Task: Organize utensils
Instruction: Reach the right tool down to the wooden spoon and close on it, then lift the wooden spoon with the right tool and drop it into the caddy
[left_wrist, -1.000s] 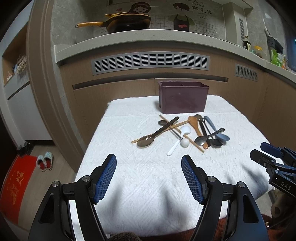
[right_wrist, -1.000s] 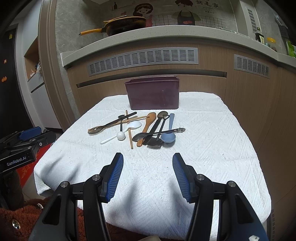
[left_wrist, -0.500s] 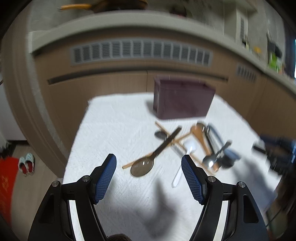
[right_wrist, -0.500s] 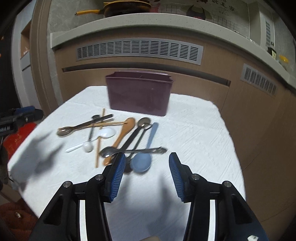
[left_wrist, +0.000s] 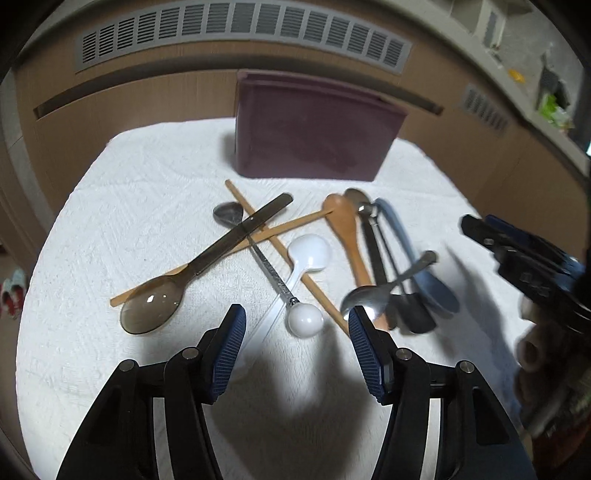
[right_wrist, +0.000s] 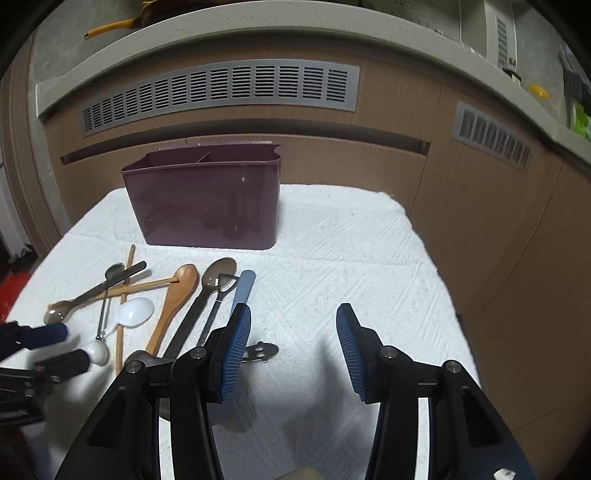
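Observation:
Several utensils lie in a loose pile on a white cloth (left_wrist: 147, 206): a smoky translucent spoon (left_wrist: 155, 304), a white spoon (left_wrist: 308, 251), wooden chopsticks (left_wrist: 280, 229), a metal utensil with a white ball end (left_wrist: 304, 319), a tan spoon (left_wrist: 345, 229), a blue spoon (left_wrist: 436, 291). Behind them stands a purple divided holder (left_wrist: 314, 136), also in the right wrist view (right_wrist: 207, 199). My left gripper (left_wrist: 295, 325) is open, just short of the ball end. My right gripper (right_wrist: 293, 332) is open over bare cloth right of the pile (right_wrist: 177, 302).
Wooden kitchen cabinets with grey vents (right_wrist: 221, 92) curve behind the table. The cloth's right edge (right_wrist: 443, 295) drops off near the cabinets. The right gripper shows at the left view's right edge (left_wrist: 517, 254); the left one at the right view's left (right_wrist: 40, 350).
Both grippers have moved forward and down toward the utensil pile. The left now hovers close over the ball-ended utensil; the right has come in beside the blue spoon. Both stay open.

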